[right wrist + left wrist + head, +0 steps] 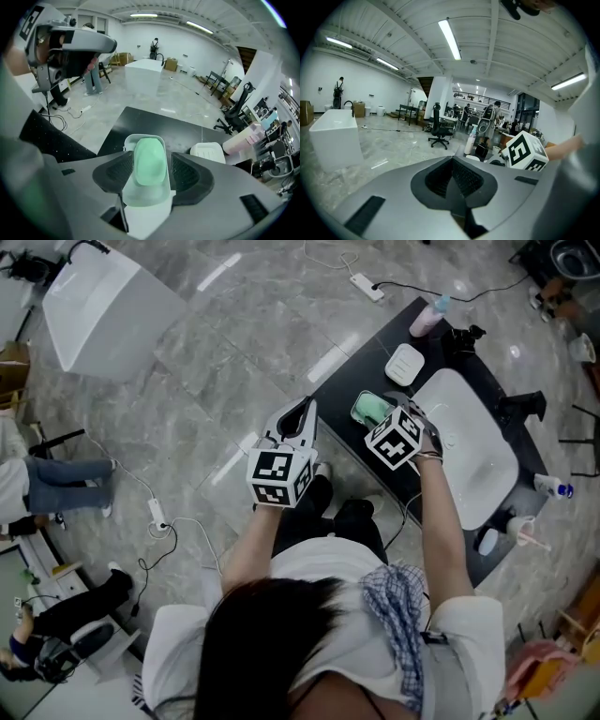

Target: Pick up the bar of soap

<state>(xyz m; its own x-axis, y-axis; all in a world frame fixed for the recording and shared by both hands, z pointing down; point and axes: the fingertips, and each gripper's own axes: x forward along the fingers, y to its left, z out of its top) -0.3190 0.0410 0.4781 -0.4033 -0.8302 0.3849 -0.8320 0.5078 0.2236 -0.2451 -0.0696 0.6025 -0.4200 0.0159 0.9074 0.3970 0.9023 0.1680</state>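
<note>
The pale green bar of soap [150,159] lies in a white soap dish [140,138] on the black table [140,119]. In the head view the soap [372,409] sits at the table's near left end. My right gripper [150,169] points steeply down over it, open, one pad on each side of the soap with a gap to each. From above, the right gripper [385,418] covers part of the dish. My left gripper [304,414] hangs over the floor left of the table, shut with nothing in it [452,176].
A second white soap dish [405,364] and a pink bottle [427,320] stand farther along the table. A white basin [464,451] fills its right side. A white tub [108,306] and a power strip [367,287] are on the marble floor. People sit at the left edge.
</note>
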